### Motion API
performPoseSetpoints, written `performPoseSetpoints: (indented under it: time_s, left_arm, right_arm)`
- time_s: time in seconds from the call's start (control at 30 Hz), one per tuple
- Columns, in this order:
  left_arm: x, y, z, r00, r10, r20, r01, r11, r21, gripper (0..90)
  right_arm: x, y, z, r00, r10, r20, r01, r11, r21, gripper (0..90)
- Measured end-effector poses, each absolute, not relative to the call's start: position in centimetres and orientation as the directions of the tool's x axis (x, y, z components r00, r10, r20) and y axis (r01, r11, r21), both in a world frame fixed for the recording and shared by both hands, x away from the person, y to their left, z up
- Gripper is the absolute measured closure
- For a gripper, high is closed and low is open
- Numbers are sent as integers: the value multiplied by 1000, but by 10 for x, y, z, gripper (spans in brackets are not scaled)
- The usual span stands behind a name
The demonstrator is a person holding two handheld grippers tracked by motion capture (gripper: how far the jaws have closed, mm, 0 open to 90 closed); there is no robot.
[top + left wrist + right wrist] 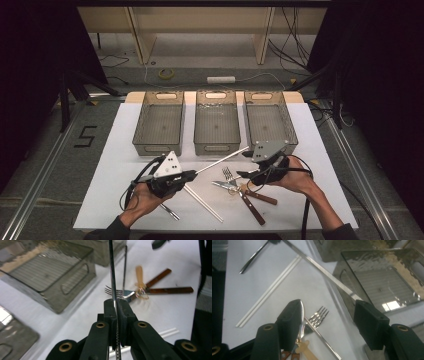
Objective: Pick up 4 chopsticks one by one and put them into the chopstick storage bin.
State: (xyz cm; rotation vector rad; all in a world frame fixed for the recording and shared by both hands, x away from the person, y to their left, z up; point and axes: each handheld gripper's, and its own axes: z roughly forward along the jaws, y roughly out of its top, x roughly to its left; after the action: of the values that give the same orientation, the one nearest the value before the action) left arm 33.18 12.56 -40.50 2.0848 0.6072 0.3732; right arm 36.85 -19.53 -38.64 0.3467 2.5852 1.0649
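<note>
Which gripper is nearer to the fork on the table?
Right. The right gripper hovers with open jaws just right of the fork, almost above it. The left gripper sits farther off to the fork's left, shut on a metal chopstick.

Three grey bins [159,125]; one metal rod [222,161]; two white sticks [204,203]; one fork [229,174]; two brown-handled utensils [257,200]

White table [115,150], three bins [216,129], cutlery [245,192]

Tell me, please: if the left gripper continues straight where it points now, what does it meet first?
Probably the right gripper. The left gripper holds a long thin metal rod that aims there; depth is unclear.
</note>
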Motion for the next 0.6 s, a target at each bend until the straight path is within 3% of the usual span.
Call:
performPoseSetpoints:
  time_s: [0.3,0.6]
  left_arm:
    - [343,146,-396,761,648,9,318,-386,866,864]
    - [360,165,-387,704,710,-33,350,-306,885,864]
  right_arm:
    - [362,-220,-405,-840,527,-126,225,550,804,332]
    - [353,-232,-418,-817,573,-61,277,484,830,327]
